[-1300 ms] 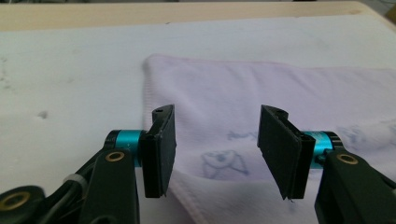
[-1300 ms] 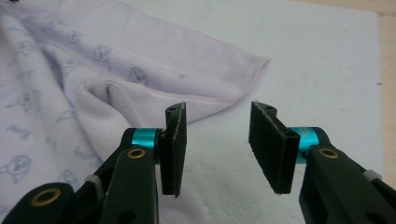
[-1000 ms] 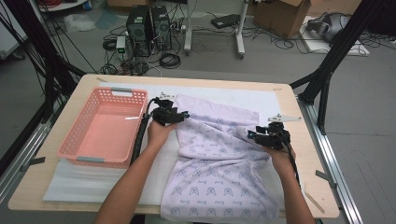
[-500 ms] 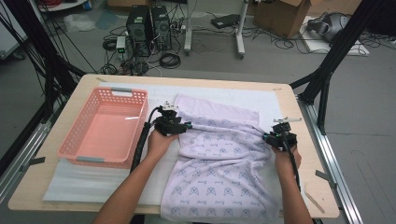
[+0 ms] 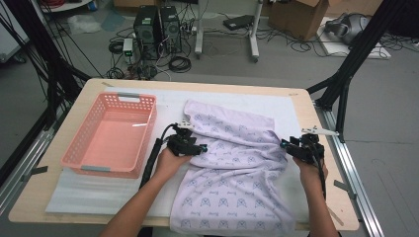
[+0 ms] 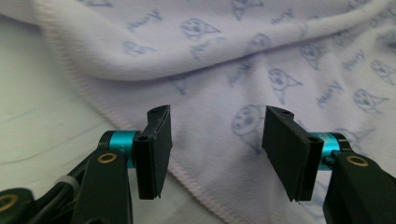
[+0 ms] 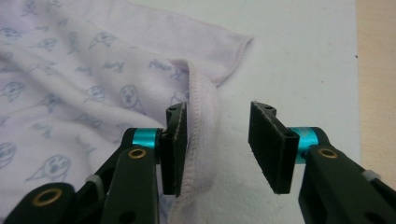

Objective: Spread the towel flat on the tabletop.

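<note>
The lilac towel (image 5: 232, 168) lies rumpled mid-bench, hanging over the near edge. We should seat its hems deep before closing: the left gripper (image 6: 215, 140) and the right gripper (image 7: 217, 140) gape, pinching nothing.

Your lilac towel (image 5: 232, 168), printed with small blue faces and lettering, lies rumpled and partly folded. Between your left jaws runs its stitched hem (image 6: 196, 179), flat on the tabletop. A raised fold of its edge (image 7: 203, 140) leans against one of your right jaws, clear of the other.
</note>
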### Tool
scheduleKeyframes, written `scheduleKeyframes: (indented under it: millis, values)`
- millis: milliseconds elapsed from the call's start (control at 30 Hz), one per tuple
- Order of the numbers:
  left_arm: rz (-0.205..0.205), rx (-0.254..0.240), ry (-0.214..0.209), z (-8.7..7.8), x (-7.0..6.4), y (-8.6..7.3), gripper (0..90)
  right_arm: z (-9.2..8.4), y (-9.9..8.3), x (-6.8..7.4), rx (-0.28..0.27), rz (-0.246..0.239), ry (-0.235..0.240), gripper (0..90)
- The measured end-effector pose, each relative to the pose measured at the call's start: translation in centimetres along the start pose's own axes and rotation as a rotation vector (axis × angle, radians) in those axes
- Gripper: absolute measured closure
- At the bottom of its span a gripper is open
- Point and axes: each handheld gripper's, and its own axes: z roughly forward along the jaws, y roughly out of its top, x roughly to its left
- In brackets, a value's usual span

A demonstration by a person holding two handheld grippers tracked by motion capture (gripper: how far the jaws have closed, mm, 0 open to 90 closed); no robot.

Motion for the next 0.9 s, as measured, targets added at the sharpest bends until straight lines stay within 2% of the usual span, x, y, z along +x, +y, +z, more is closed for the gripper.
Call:
scheduleKeyframes:
  millis: [67,100,133,167,200,267,333,400,467,533,600,633,700,767,833,900]
  values:
    - [0.067,0.006,0.028,0.3,-0.6,0.0,56.8,-0.6,-0.2,0.0,-0.02,-0.012,0.013,54.5]
    - [0.089,0.005,0.041,0.3,-0.7,-0.1,65.2,-0.9,-0.3,-0.1,-0.03,-0.004,0.014,54.5]
    - [0.082,0.005,0.038,0.3,-0.6,-0.1,80.6,-1.1,-0.4,-0.2,-0.04,0.004,0.018,54.5]
    - [0.06,0.003,0.039,0.3,-0.4,0.0,84.2,-1.3,-0.4,-0.3,-0.048,0.015,0.017,54.6]
    - [0.061,0.002,0.036,0.3,-0.2,0.0,86.5,-1.5,-0.5,-0.4,-0.051,0.016,0.02,54.8]
    - [0.057,-0.014,0.078,0.0,0.1,0.0,87.1,-1.7,-0.7,-0.5,-0.056,0.02,0.031,55.6]
    - [0.009,-0.064,0.116,-0.5,1.0,0.2,87.3,-1.8,-0.9,-0.5,-0.048,0.018,0.05,56.6]
    - [-0.031,-0.119,0.168,-1.1,2.0,0.3,87.6,-1.7,-1.2,-0.4,-0.01,0.011,0.068,56.5]
    - [-0.066,-0.158,0.223,-1.6,3.0,0.4,87.7,-1.2,-1.7,-0.4,0.029,-0.006,0.065,55.7]
    - [-0.107,-0.186,0.263,-2.1,4.1,0.3,87.8,-0.7,-2.1,-0.3,0.06,-0.004,0.082,52.8]
    - [-0.145,-0.187,0.272,-2.2,4.8,0.1,87.6,0.1,-2.3,0.1,0.088,-0.028,0.126,50.5]
    - [-0.146,-0.179,0.268,-2.1,4.9,0.0,87.5,0.5,-2.2,0.5,0.097,-0.035,0.163,49.9]
    - [-0.133,-0.167,0.266,-2.0,4.9,-0.2,87.1,1.0,-2.1,1.2,0.078,-0.04,0.225,49.8]
    - [-0.142,-0.17,0.261,-2.1,4.8,-0.1,85.7,1.1,-1.7,1.7,0.053,-0.039,0.229,50.4]
    - [-0.164,-0.181,0.244,-2.3,4.8,-0.1,76.8,1.1,-1.4,2.1,0.038,-0.052,0.234,52.3]
    - [-0.177,-0.168,0.208,-2.2,4.8,-0.1,64.6,1.3,-1.3,2.5,0.049,-0.076,0.248,55.1]
